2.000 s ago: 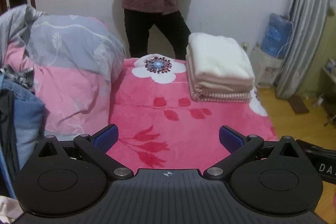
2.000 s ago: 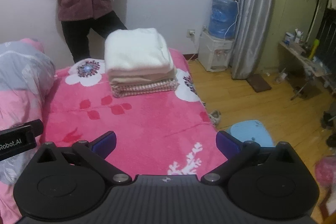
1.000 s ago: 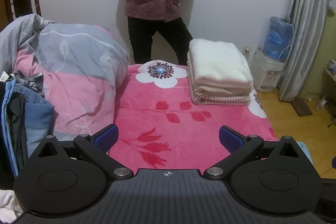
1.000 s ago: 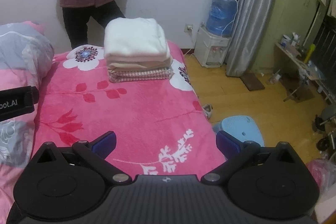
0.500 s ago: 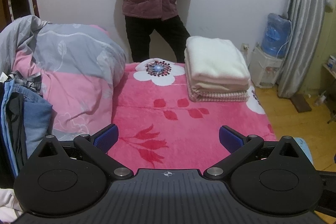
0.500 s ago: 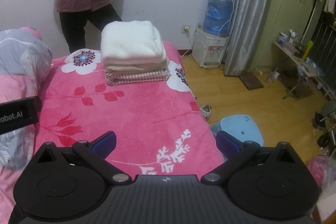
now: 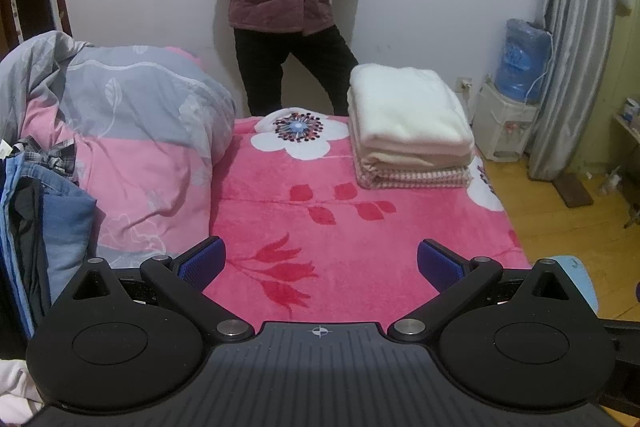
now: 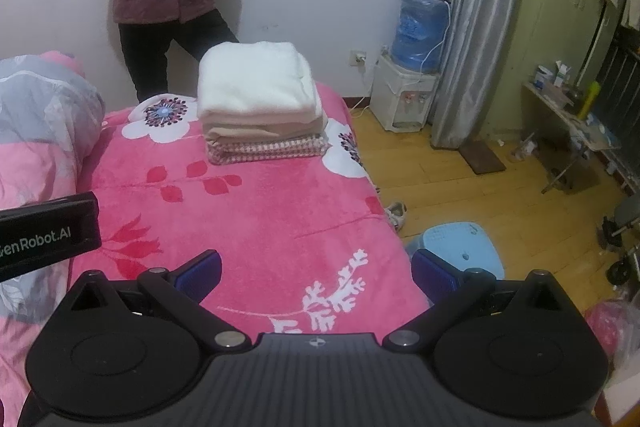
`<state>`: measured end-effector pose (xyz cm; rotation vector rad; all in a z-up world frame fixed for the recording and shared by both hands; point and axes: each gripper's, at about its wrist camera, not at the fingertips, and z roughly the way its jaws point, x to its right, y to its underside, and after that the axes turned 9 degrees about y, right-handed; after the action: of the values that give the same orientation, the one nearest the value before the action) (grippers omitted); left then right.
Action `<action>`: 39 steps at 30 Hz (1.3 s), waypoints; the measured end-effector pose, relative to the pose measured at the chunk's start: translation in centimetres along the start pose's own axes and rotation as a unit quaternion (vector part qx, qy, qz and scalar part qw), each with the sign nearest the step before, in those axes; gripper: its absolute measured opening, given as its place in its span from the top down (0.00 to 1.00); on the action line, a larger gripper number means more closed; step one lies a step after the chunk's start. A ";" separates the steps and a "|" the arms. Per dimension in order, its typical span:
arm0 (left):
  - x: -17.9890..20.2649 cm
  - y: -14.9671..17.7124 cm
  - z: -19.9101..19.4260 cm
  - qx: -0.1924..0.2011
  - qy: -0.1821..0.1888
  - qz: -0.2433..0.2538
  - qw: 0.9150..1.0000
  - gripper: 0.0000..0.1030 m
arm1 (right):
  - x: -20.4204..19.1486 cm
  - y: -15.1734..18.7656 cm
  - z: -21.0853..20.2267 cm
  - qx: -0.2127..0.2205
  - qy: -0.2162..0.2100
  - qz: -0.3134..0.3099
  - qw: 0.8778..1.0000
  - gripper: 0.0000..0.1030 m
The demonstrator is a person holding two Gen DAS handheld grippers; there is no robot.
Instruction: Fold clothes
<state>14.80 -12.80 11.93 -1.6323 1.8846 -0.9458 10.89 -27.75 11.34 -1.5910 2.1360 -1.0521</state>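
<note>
Above the pink bed, our left gripper & right gripper gape wide, empty; folded stack at 1 o'clock.

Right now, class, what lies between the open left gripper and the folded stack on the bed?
Only bare pink floral blanket lies between the left gripper and the folded stack; the left wrist view shows it, with no garment in that stretch.

A home bedroom: pink floral bed, rumpled duvet, water dispenser
</note>
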 end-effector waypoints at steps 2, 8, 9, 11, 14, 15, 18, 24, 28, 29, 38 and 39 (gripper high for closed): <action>-0.1 0.0 0.1 -0.001 0.000 -0.001 1.000 0.00 | -0.1 0.0 -0.1 0.000 0.000 -0.001 1.000 0.00; -0.2 0.0 0.2 -0.002 0.001 0.000 1.000 0.00 | -0.4 0.1 -0.1 0.001 0.001 -0.005 1.000 0.00; -0.2 0.0 0.1 -0.002 0.001 0.000 1.000 0.00 | -0.4 0.0 -0.1 0.001 0.001 -0.005 1.000 0.00; -0.2 0.0 0.1 -0.002 0.000 0.000 1.000 0.00 | -0.5 0.0 -0.1 0.001 0.002 -0.007 1.000 0.00; -0.2 0.1 0.1 -0.002 0.000 -0.001 1.000 0.00 | -0.6 0.0 -0.2 0.002 0.002 -0.009 1.000 0.00; -0.2 0.1 0.1 -0.002 -0.001 -0.002 1.000 0.00 | -0.6 0.0 -0.2 0.002 0.002 -0.009 1.000 0.00; -0.2 0.0 0.2 -0.002 -0.002 -0.002 1.000 0.00 | -0.7 -0.1 -0.2 0.003 0.002 -0.011 1.000 0.00; -0.2 0.0 0.2 -0.002 -0.003 -0.002 1.000 0.00 | -0.7 -0.1 -0.2 0.004 0.002 -0.012 1.000 0.00; -0.2 0.0 0.1 -0.002 -0.003 -0.001 1.000 0.00 | -0.7 -0.1 -0.2 0.003 0.002 -0.012 1.000 0.00; -0.2 0.0 0.2 -0.002 -0.002 0.000 1.000 0.00 | -0.7 -0.1 -0.2 0.002 0.002 -0.012 1.000 0.00; -0.2 0.0 0.2 -0.004 -0.002 0.001 1.000 0.00 | -0.5 0.0 -0.2 0.000 0.001 -0.011 1.000 0.00; -0.1 0.0 0.2 -0.005 -0.002 0.001 1.000 0.00 | -0.5 0.1 -0.2 0.000 0.001 -0.011 1.000 0.00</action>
<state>14.95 -12.69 11.77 -1.6356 1.8902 -0.9326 10.89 -27.24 11.34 -1.6186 2.1242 -1.0620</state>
